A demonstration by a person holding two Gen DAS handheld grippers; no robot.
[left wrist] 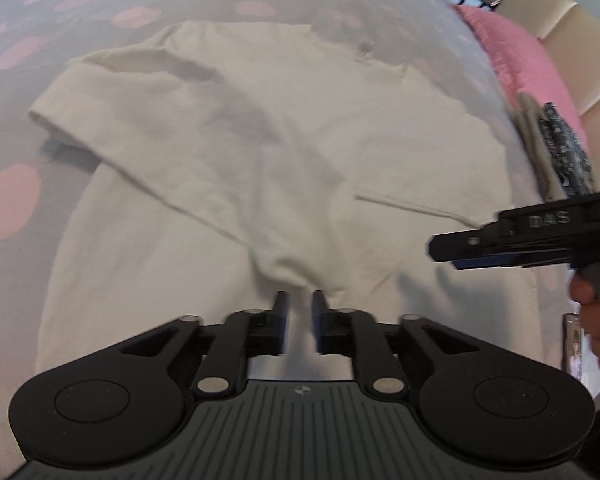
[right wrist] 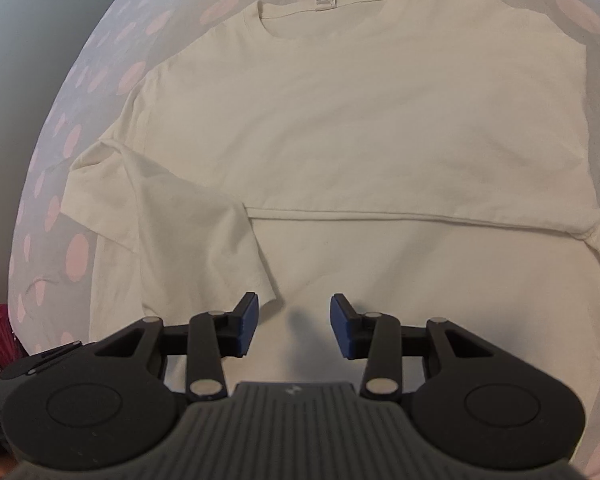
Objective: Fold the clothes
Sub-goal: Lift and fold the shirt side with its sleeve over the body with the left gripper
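The T-shirt [right wrist: 360, 128], cream-white, lay spread on the bed [left wrist: 16, 92], whose pale cover carried pink spots. In the right wrist view its collar and label sat at the far side, a hem line ran across the middle, and one short sleeve [right wrist: 188, 232] was turned in over the body. The left tool [left wrist: 300, 320] had its jaws drawn close together over a small gathered peak of cloth; the fabric seemed to sit between them, though blur made it hard to be sure the pinch was actually holding. The right tool [right wrist: 292, 324] stood with its jaws wide apart and nothing between them, hovering just over the near part of the shirt beside the sleeve's edge.

The shirt looked partly folded, so the step in hand was probably carrying a fold across. To do it well, the pinch should take every layer at the edge, and any lift should be low and even so the sleeve does not slide out. The open tool could pin or take a matching edge to keep the crease straight.

The bed offered free room to the left of the shirt. On the right, a pink cloth [left wrist: 516, 60] and a dark patterned item [left wrist: 564, 148] lay close beside it, leaving less room there.
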